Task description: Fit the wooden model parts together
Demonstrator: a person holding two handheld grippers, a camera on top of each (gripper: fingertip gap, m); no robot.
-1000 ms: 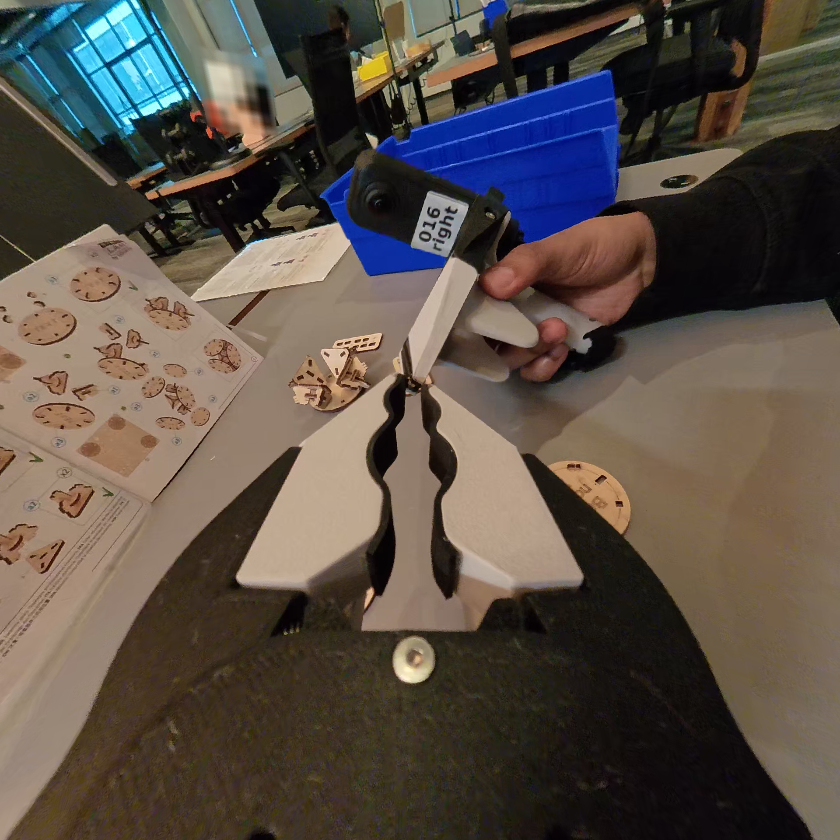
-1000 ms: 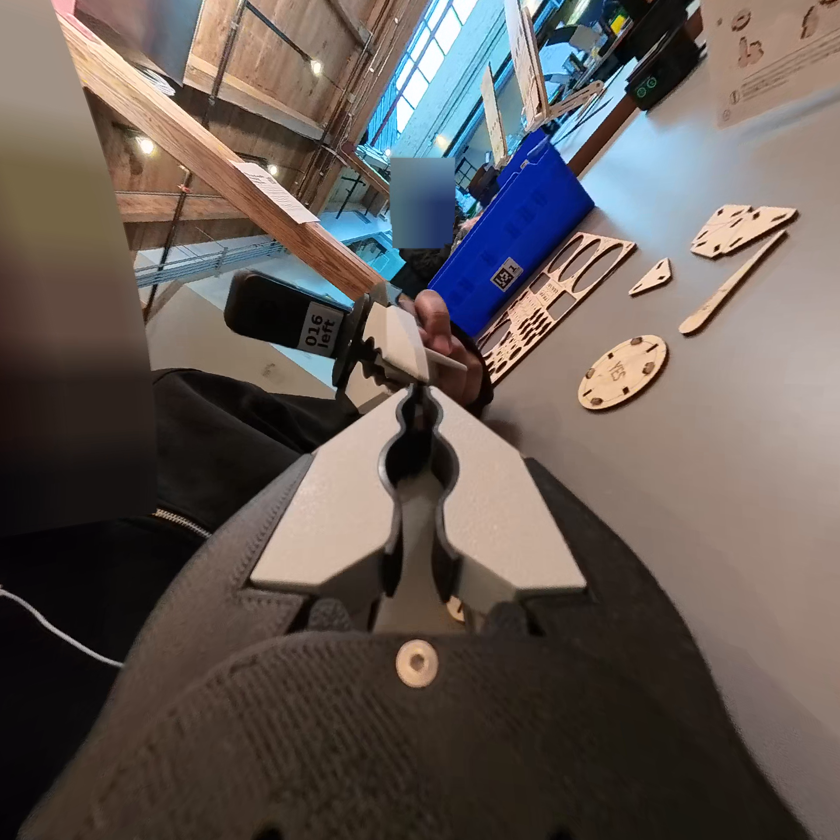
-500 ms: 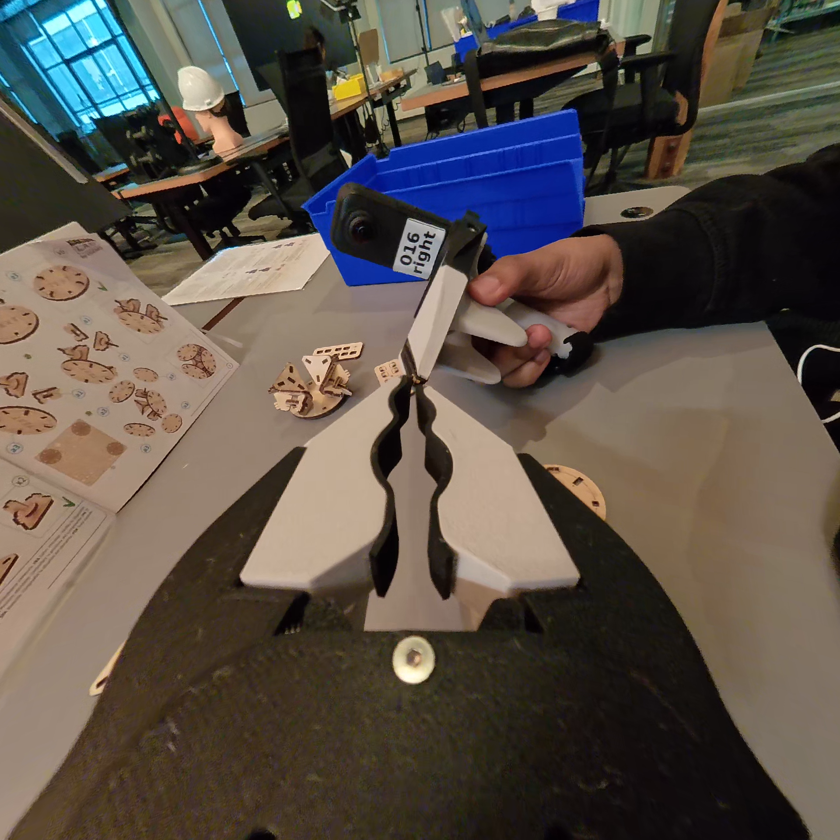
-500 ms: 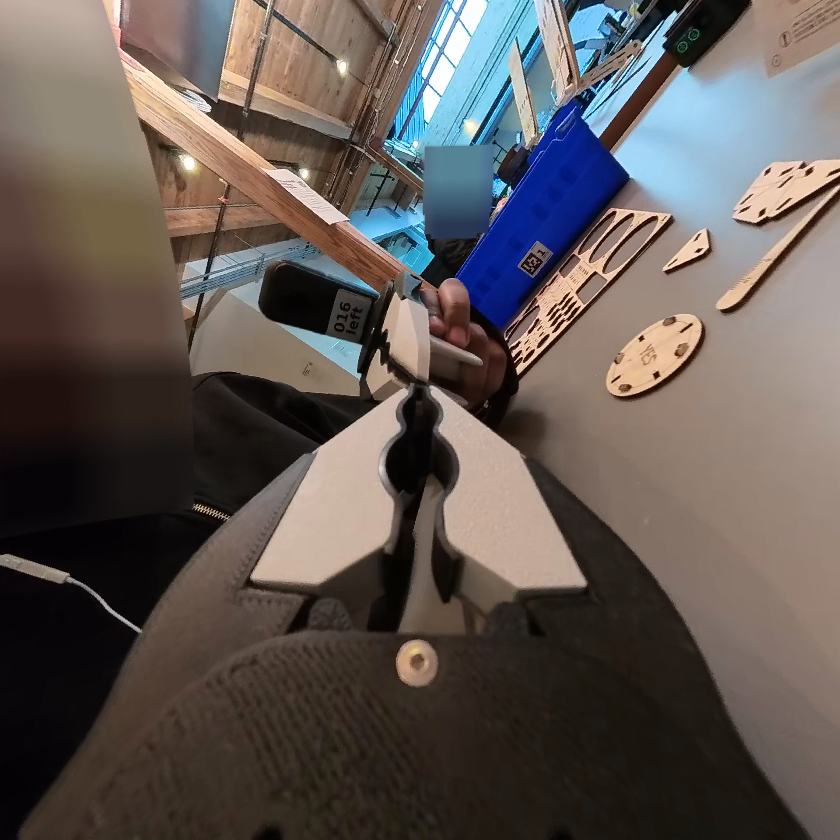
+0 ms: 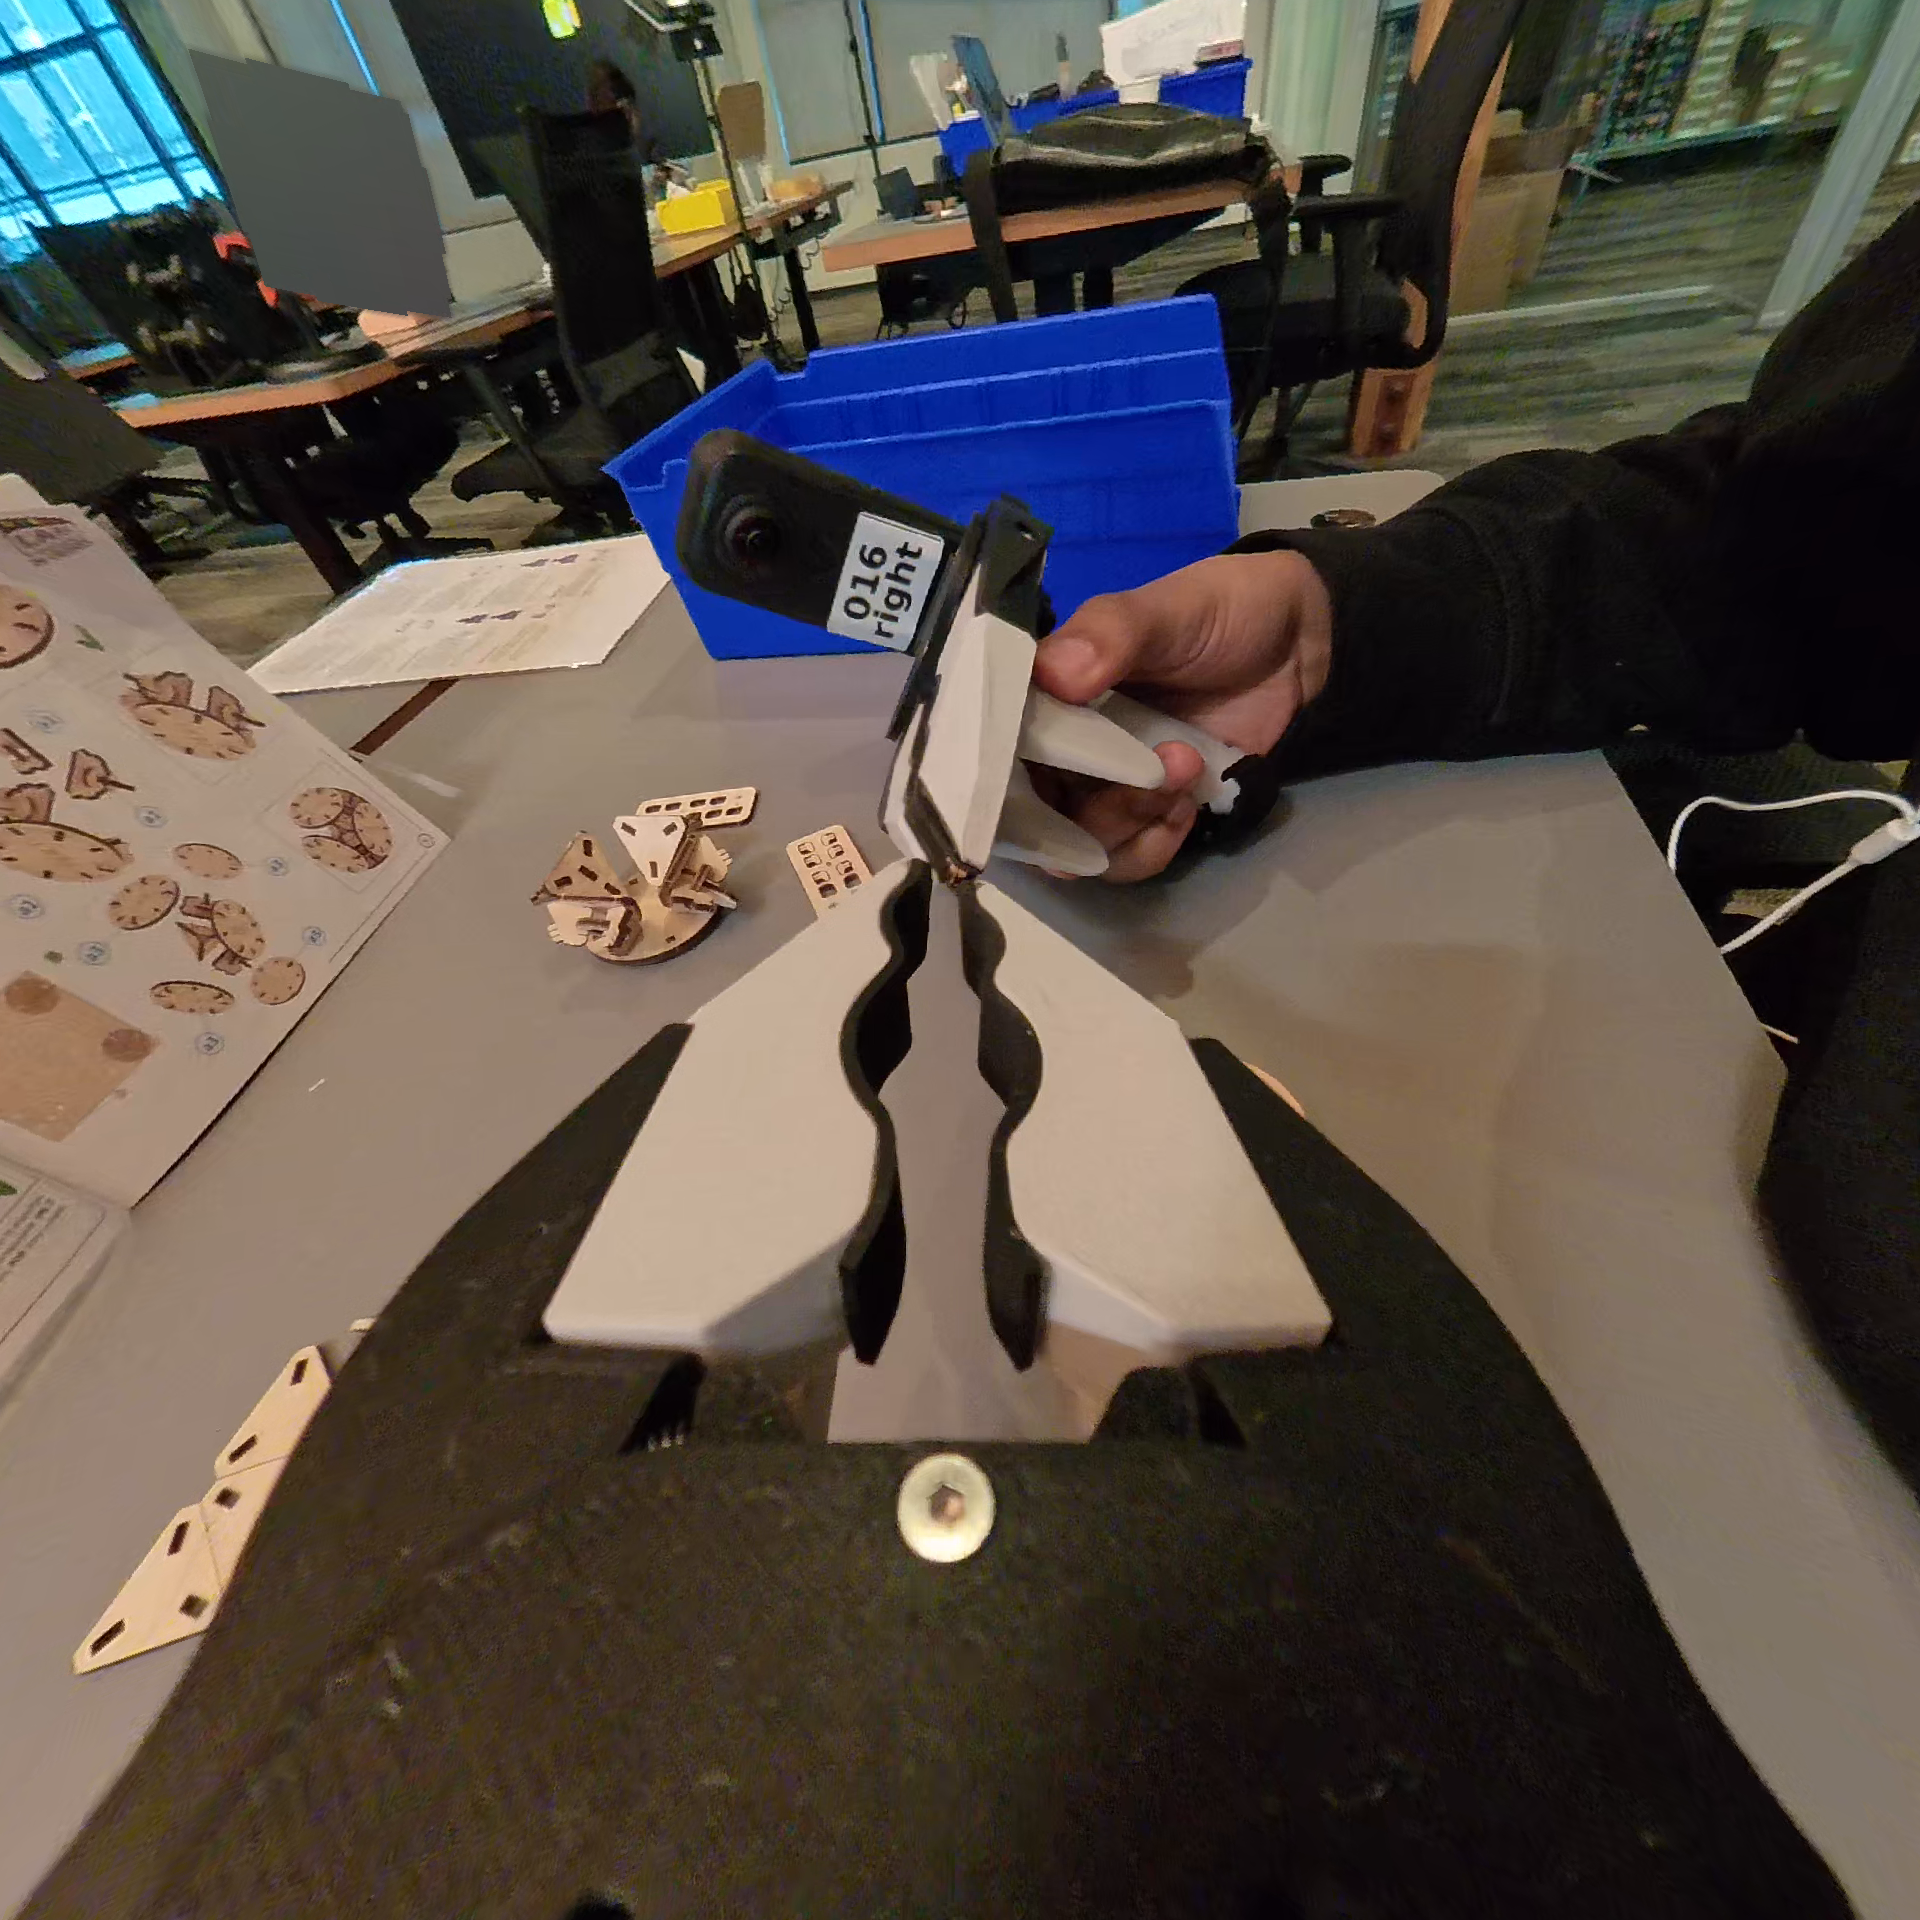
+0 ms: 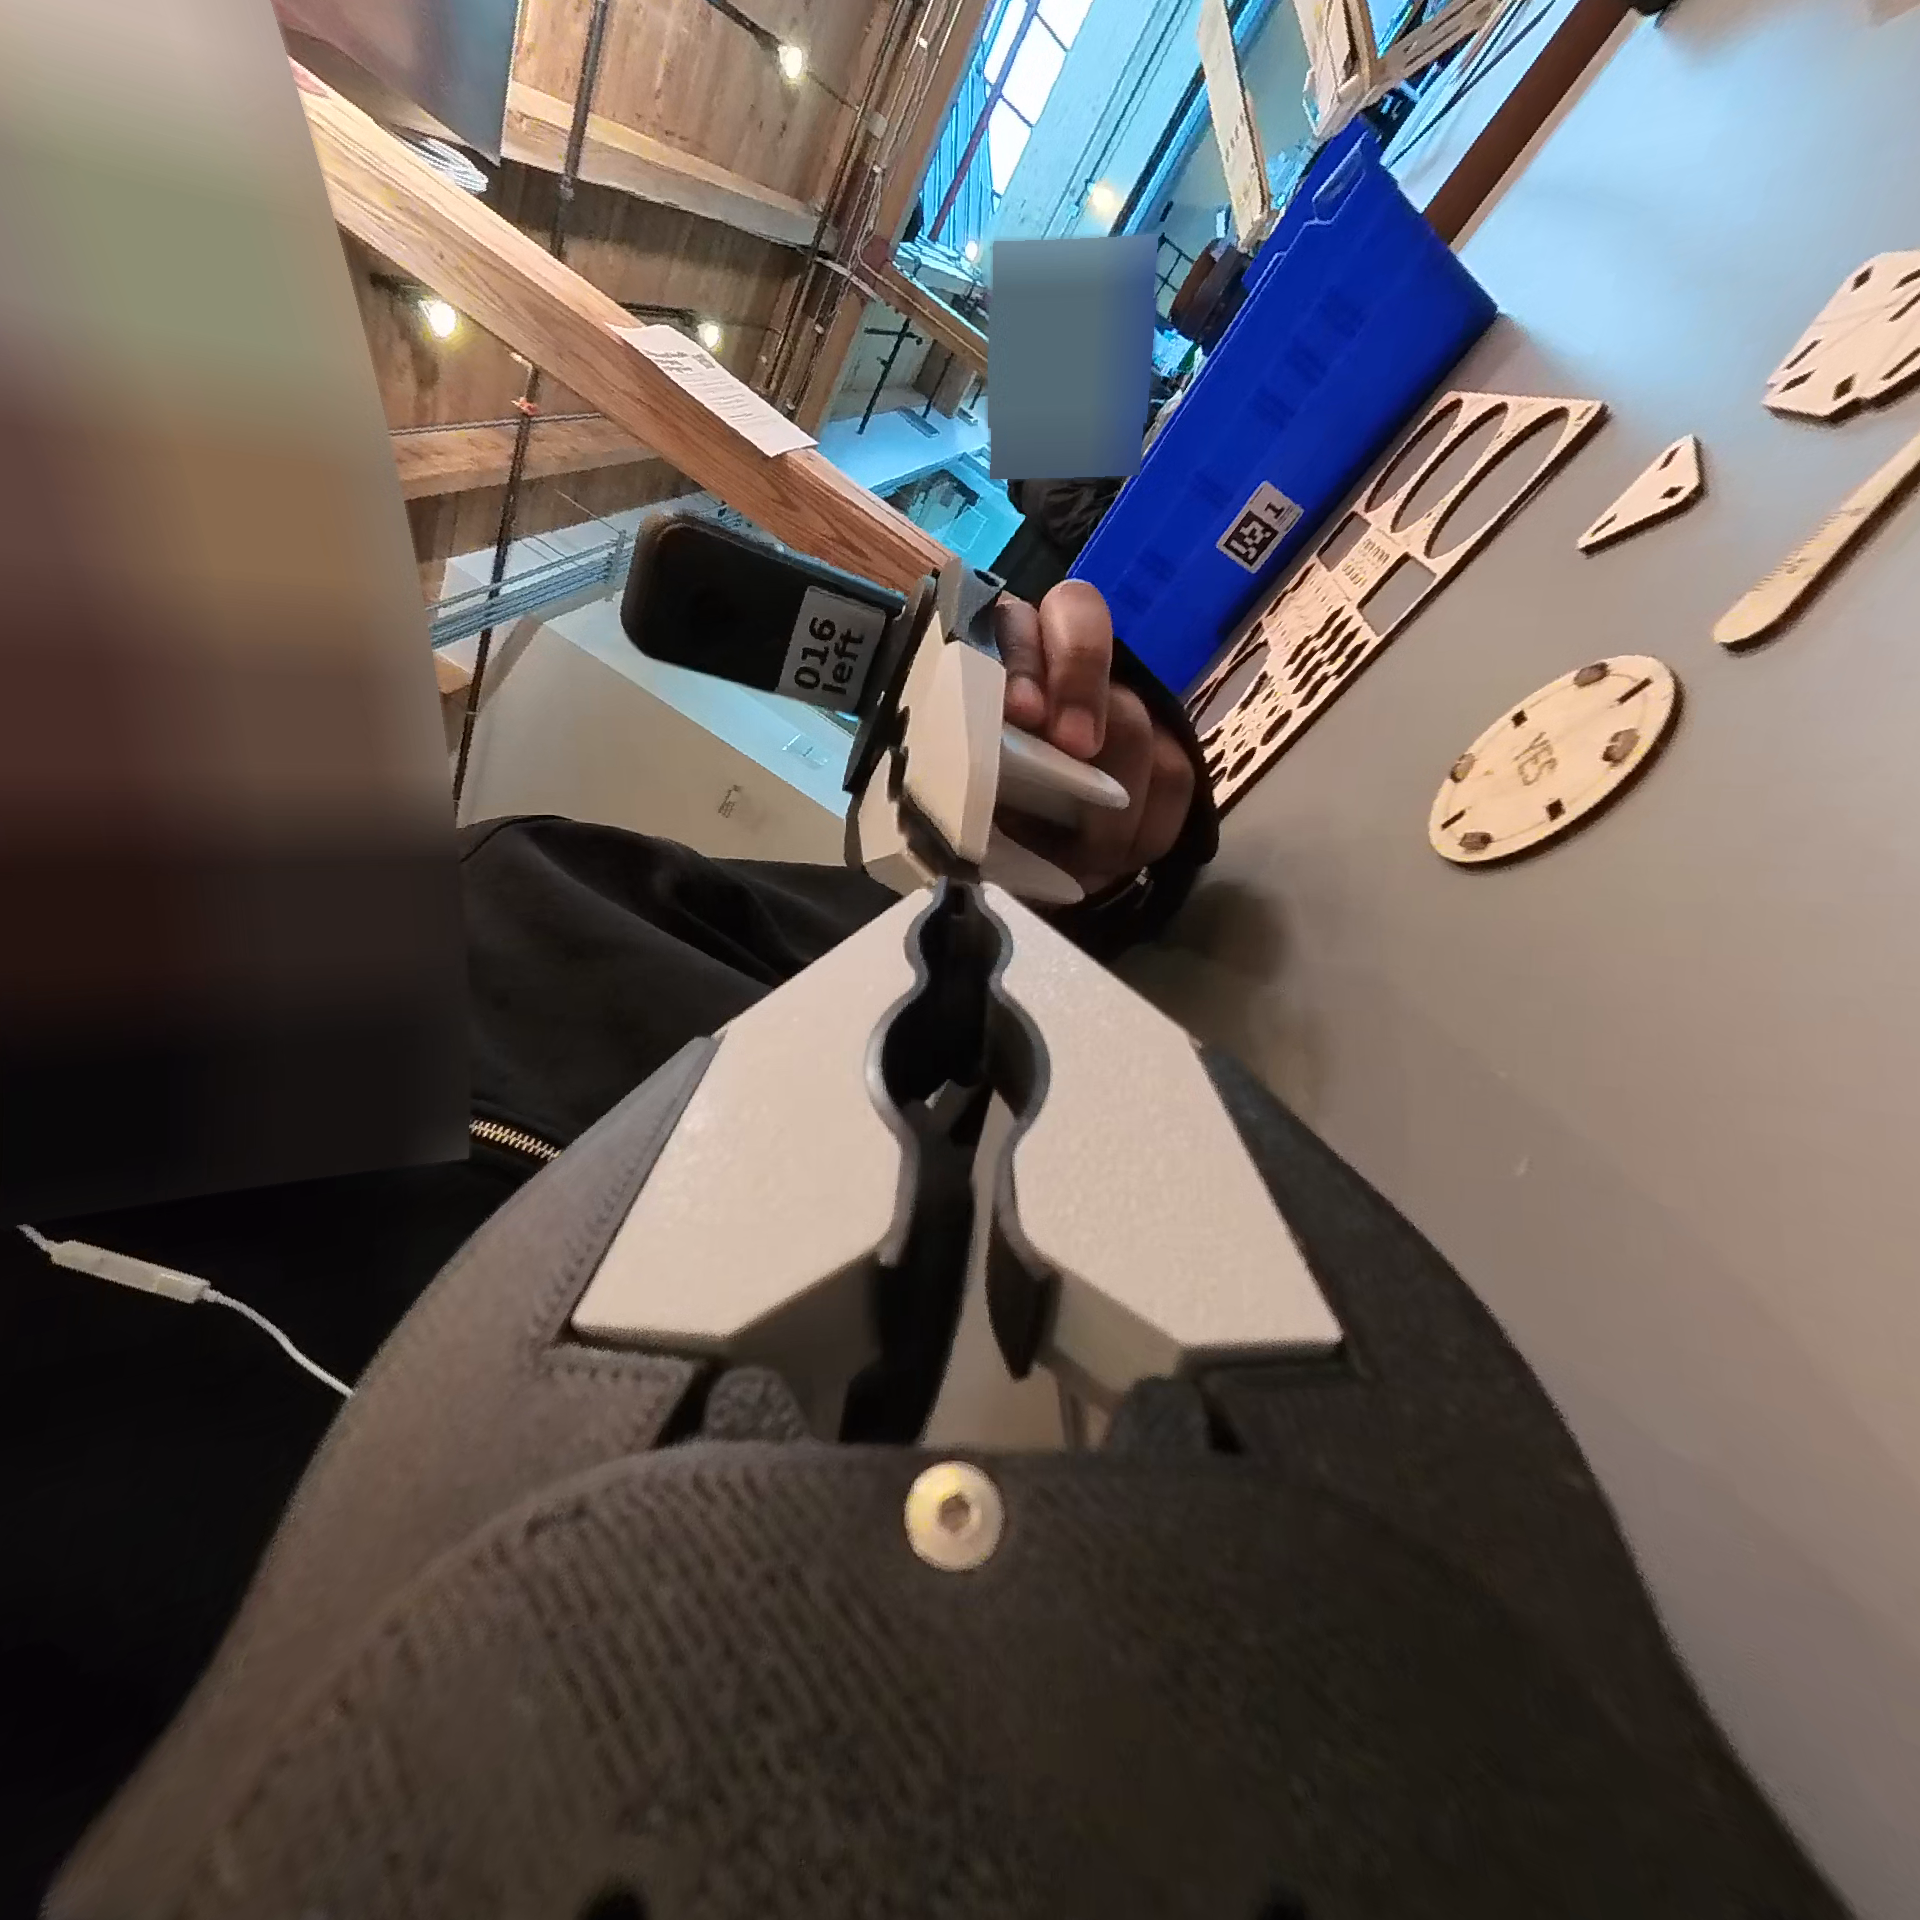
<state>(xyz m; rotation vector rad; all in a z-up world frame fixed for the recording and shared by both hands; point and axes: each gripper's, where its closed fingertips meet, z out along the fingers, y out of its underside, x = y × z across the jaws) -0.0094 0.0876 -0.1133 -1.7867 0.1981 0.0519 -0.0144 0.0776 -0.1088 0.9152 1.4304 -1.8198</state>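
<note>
Tip to tip above the table (image 5: pixel 1403 1039): left gripper (image 5: pixel 943 878) and right gripper (image 6: pixel 956 894), both pinched together on one tiny wooden piece (image 5: pixel 952 873), model (image 5: pixel 634 894) off left.

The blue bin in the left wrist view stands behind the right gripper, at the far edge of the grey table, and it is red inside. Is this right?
Not quite. The left wrist view shows the bin blue inside too, not red. It does stand behind the right gripper, at the far edge of the grey table.
</note>
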